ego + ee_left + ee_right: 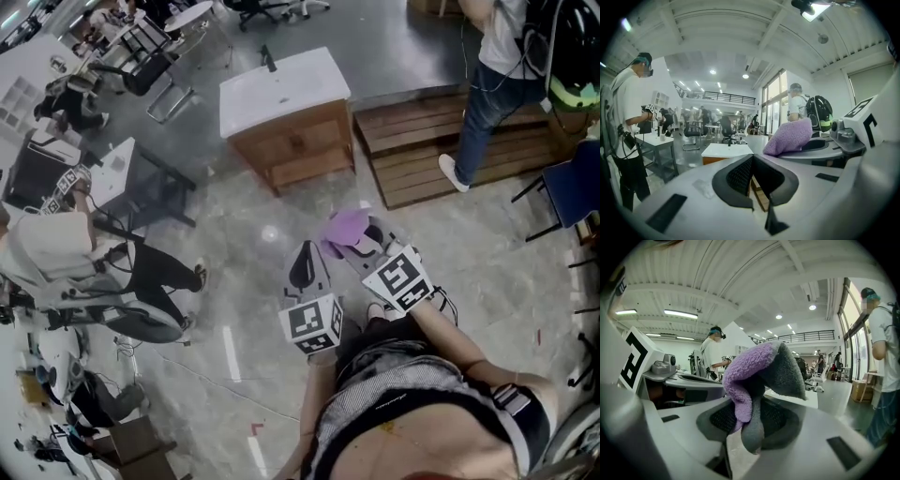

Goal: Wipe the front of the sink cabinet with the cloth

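Observation:
The sink cabinet (292, 141) is a low wooden unit with a white basin top (279, 89) and a black tap, standing on the grey floor well ahead of me. Its white top (726, 150) shows small past the left jaws. A purple and grey cloth (757, 380) is pinched in my right gripper (751, 427), bunched above the jaws; from the head it shows as a purple lump (345, 228) and from the left as purple fluff (788, 137). My right gripper (361, 246) is shut on it. My left gripper (302, 269) is shut and empty, its pads touching (751, 180).
A wooden pallet platform (441, 141) lies right of the cabinet, with a person in jeans (489, 84) stepping onto it. A white table (112, 173) and black chairs stand to the left, beside another person in a white shirt (628, 122). Other people work nearby.

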Demonstrator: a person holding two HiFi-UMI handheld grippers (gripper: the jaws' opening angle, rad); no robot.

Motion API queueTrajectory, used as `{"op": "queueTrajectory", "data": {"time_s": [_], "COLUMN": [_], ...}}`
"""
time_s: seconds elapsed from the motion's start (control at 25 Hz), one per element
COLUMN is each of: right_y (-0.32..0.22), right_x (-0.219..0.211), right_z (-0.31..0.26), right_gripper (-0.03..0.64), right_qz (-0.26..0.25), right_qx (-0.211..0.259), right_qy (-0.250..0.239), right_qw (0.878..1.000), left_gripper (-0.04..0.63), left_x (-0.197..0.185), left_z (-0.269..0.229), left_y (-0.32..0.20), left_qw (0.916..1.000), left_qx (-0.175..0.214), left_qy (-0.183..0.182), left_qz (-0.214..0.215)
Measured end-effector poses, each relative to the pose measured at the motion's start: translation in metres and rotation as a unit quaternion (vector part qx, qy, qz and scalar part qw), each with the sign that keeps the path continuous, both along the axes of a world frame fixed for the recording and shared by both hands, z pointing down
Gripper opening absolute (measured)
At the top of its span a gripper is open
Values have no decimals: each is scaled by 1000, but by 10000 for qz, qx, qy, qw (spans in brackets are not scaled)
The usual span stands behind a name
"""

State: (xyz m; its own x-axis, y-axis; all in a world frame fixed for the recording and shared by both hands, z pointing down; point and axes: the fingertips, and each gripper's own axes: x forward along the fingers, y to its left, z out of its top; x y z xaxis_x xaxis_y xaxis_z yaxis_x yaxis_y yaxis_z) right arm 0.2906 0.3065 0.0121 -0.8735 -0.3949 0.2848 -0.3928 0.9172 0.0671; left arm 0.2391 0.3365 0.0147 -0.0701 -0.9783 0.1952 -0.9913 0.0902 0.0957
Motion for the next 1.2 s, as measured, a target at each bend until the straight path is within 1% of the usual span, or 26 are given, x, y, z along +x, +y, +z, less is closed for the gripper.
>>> {"op": "queueTrajectory", "data": {"time_s": [0.12, 0.24, 0.44, 0.56, 0.76, 1.04, 1.2], "right_y": [-4, -14, -38, -47, -64, -40, -35], "right_x": [-2, -15, -48, -68, -106, -143, -156], "right_z": [1, 3, -3, 0, 3, 19, 33], "right_gripper": [178, 178, 178, 178, 178, 178, 178], "right_qz": [43, 148, 283, 371, 449, 632, 759], "right_qx": [-47, -65, -43, -29, -9, 94, 71], "right_qy": [15, 8, 4, 27, 55, 69, 60], "right_qw": [10000, 9999, 9996, 9993, 9990, 9979, 9971], "left_gripper": [1, 0, 0, 1, 0, 0, 1], "left_x": [-2, -15, -49, -70, -110, -148, -163], "left_z": [-1, 0, -4, 0, 5, 21, 36], "left_y": [-5, -14, -38, -48, -64, -42, -38], "left_qw": [10000, 9999, 9996, 9994, 9993, 9984, 9976], "left_qx": [27, 68, 73, 54, 18, 106, 64], "left_qy": [34, 58, 0, 24, 19, 58, 26], "left_qz": [19, 92, 264, 346, 368, 544, 683]}}
